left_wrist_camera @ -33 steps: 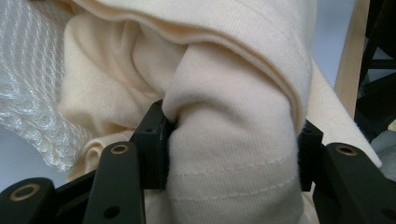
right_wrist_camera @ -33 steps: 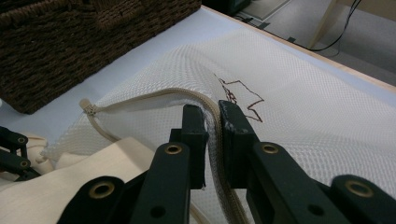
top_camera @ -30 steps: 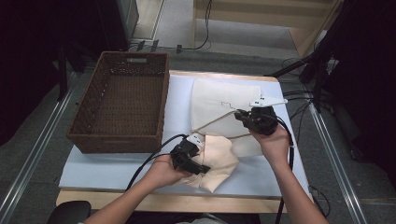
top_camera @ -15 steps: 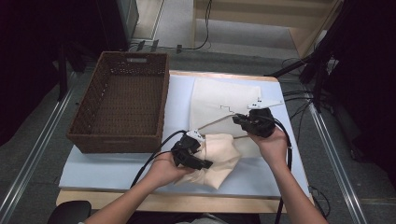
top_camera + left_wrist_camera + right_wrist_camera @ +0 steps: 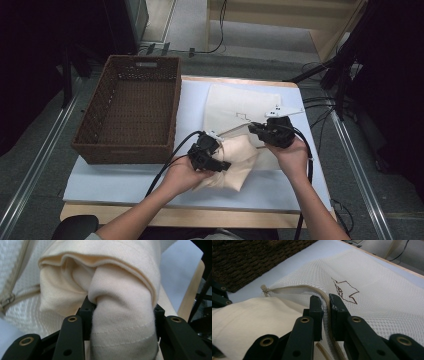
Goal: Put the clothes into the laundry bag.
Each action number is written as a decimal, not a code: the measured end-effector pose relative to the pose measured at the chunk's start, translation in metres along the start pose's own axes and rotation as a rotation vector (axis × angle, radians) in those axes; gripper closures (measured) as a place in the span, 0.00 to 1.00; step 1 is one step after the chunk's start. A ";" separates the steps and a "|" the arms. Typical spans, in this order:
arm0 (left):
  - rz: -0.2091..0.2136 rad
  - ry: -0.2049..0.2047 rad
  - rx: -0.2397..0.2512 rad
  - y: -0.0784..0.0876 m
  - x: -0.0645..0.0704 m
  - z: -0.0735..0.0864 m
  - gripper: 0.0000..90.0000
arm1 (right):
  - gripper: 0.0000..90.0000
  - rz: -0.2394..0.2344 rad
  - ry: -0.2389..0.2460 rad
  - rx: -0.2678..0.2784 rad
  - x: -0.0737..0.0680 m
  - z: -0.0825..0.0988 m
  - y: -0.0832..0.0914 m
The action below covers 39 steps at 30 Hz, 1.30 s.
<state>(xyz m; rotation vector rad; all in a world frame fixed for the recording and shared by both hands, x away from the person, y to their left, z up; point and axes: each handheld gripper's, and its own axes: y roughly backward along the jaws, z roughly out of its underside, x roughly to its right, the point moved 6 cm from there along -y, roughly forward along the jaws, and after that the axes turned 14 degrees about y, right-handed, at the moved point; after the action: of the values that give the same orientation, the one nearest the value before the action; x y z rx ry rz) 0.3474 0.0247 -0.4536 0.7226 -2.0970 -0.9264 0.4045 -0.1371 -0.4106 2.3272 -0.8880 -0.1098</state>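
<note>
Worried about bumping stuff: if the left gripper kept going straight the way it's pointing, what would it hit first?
The left gripper, shut on the cream garment, points toward the zipped edge of the mesh laundry bag; likely that comes first, though depth is unclear.

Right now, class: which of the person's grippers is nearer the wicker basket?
Left. The left gripper, clamping the cream garment, sits just off the wicker basket. The right gripper, pinching the mesh bag at its zipper edge, is farther away.

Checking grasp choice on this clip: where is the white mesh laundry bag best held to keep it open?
Grip the white mesh laundry bag at its zippered mouth edge, coming from the open side, as the right tool does; that stiff rim lifts clear of the cream garment.
</note>
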 end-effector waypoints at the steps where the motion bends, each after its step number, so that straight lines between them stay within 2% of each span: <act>1: -0.001 0.004 0.005 0.000 0.001 -0.004 0.61 | 0.92 -0.002 0.001 0.002 0.000 0.000 0.001; 4: -0.012 0.028 0.017 0.001 0.001 -0.020 0.61 | 0.92 -0.008 -0.002 0.012 -0.002 -0.002 0.004; 5: -0.009 0.047 0.019 0.001 0.001 -0.023 0.61 | 0.92 -0.008 0.002 0.017 -0.002 -0.002 0.004; 6: -0.009 0.047 0.019 0.001 0.001 -0.023 0.61 | 0.92 -0.005 0.002 0.019 -0.002 -0.002 0.005; 8: -0.013 0.082 0.013 -0.005 -0.003 -0.030 0.61 | 0.92 -0.008 -0.005 0.023 -0.002 -0.003 0.006; 12: -0.038 0.099 0.024 -0.012 -0.005 -0.037 0.61 | 0.93 -0.015 -0.008 0.024 -0.003 -0.003 0.007; 18: -0.061 0.104 0.001 -0.022 -0.005 -0.044 0.60 | 0.94 -0.022 -0.005 0.026 -0.005 -0.004 0.008; 20: -0.073 0.099 0.008 -0.023 -0.004 -0.047 0.60 | 0.94 -0.027 -0.005 0.028 -0.005 -0.004 0.008; 21: -0.078 0.113 0.018 -0.023 -0.004 -0.051 0.60 | 0.94 -0.032 -0.006 0.032 -0.005 -0.005 0.008; 28: -0.096 0.099 0.036 -0.023 -0.003 -0.060 0.60 | 0.95 -0.039 -0.009 0.040 -0.006 -0.005 0.009; 33: -0.081 0.125 0.020 -0.037 -0.013 -0.059 0.55 | 0.95 -0.047 -0.013 0.022 -0.006 -0.002 0.007; 38: -0.076 0.110 0.019 -0.038 -0.012 -0.058 0.49 | 0.95 -0.052 -0.016 0.016 -0.006 0.000 0.005; 39: -0.073 0.102 0.016 -0.037 -0.012 -0.058 0.45 | 0.95 -0.054 -0.014 0.012 -0.006 0.000 0.004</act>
<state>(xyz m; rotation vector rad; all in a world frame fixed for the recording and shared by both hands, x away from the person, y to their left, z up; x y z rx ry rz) 0.4072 -0.0103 -0.4597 0.8422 -2.0017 -0.8943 0.3970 -0.1356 -0.4088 2.3652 -0.8358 -0.1440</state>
